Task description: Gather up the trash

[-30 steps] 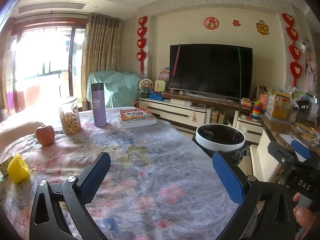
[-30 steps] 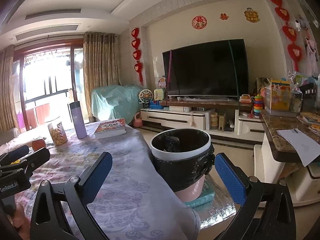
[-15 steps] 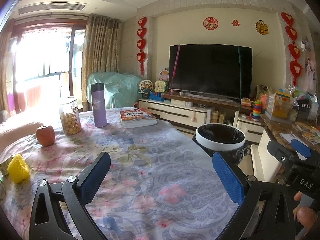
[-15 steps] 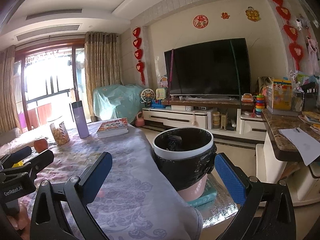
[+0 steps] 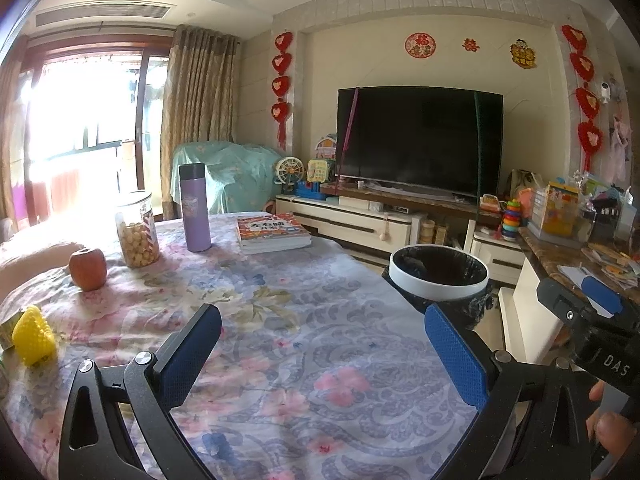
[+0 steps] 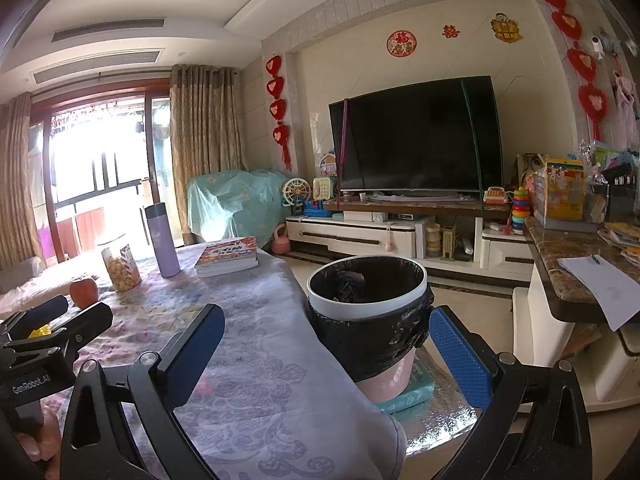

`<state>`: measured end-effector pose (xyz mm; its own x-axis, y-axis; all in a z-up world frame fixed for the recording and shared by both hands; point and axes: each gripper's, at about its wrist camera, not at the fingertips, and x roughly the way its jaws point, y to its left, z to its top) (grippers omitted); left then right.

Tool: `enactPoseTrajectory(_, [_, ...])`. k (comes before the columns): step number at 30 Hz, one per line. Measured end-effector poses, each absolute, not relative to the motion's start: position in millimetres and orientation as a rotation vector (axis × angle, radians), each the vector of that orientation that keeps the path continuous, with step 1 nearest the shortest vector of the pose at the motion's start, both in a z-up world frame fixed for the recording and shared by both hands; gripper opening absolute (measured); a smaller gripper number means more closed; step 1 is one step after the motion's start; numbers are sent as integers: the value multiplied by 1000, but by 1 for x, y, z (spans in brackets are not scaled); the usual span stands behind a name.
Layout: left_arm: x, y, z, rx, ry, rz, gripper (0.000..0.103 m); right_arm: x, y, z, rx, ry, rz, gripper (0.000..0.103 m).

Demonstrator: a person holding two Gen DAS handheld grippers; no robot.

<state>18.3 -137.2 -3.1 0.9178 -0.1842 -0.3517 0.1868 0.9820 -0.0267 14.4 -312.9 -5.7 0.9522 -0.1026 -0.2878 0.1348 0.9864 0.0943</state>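
2 grippers up, both empty. The left gripper (image 5: 322,354) hangs over the flowered tablecloth (image 5: 304,320) with its blue pads spread wide and nothing between them, touching nothing. The right gripper (image 6: 326,354) is just as wide, framing the trash bin (image 6: 368,300) without contact. That bin, white-rimmed with a black liner, stands off the table's right edge on a teal book-like slab (image 6: 412,394), so it is reachable.

And the trash itself? Hard to call. The yellow lump (image 5: 33,336) at the far left edge of the cloth looks the likeliest candidate, with a greenish scrap just beside it that is too cut off to identify.

The risks, as I judge them: grabbing the wrong thing, since the apple (image 5: 88,269), snack jar (image 5: 137,229), purple flask (image 5: 195,208) and stacked books (image 5: 273,232) are hardly rubbish. A low pinch could snag the loose cloth and drag the flask over. A clumsy drop could miss the rim, or nudge the bin off its raised perch.
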Motion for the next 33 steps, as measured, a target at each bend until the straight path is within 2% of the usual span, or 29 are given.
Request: enactPoseTrajectory(33, [23,-135,-5,16,363,-198,102,12,-311,-1,119,274,-109,103])
